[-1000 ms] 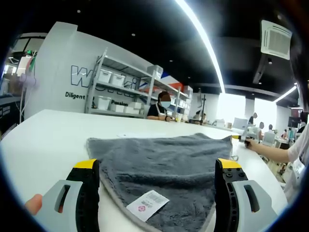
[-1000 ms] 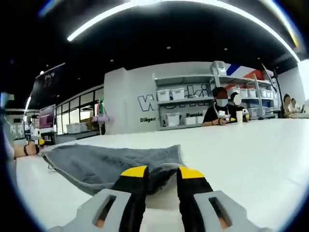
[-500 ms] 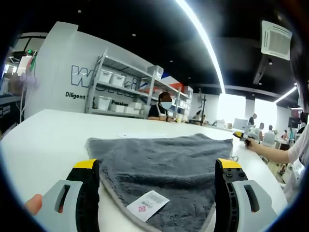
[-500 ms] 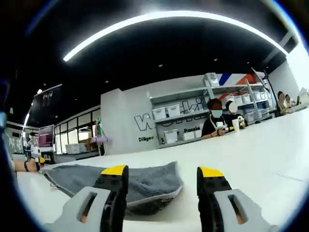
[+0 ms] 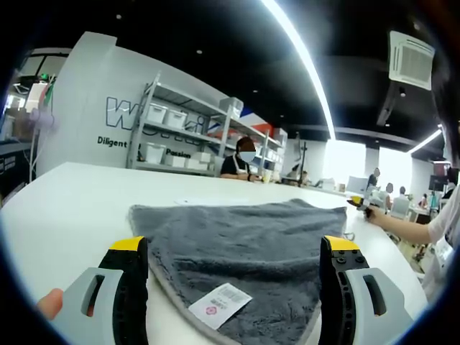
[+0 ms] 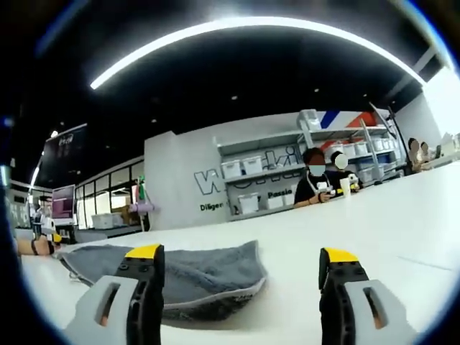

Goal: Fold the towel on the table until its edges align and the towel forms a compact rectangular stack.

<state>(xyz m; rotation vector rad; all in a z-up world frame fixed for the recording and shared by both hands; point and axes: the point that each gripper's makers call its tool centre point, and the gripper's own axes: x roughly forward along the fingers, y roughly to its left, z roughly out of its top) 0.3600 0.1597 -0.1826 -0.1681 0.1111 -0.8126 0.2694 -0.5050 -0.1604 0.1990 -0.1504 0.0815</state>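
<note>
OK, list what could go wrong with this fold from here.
1. Both jaw pairs stand wide open, so neither the left gripper nor the right gripper holds the grey towel; a careless re-grasp could pinch a single layer and spoil edge alignment.
2. The corner near the right gripper looks bunched and raised, so the stack may end up lumpy.
3. The white label lies on top and might stay exposed.
</note>
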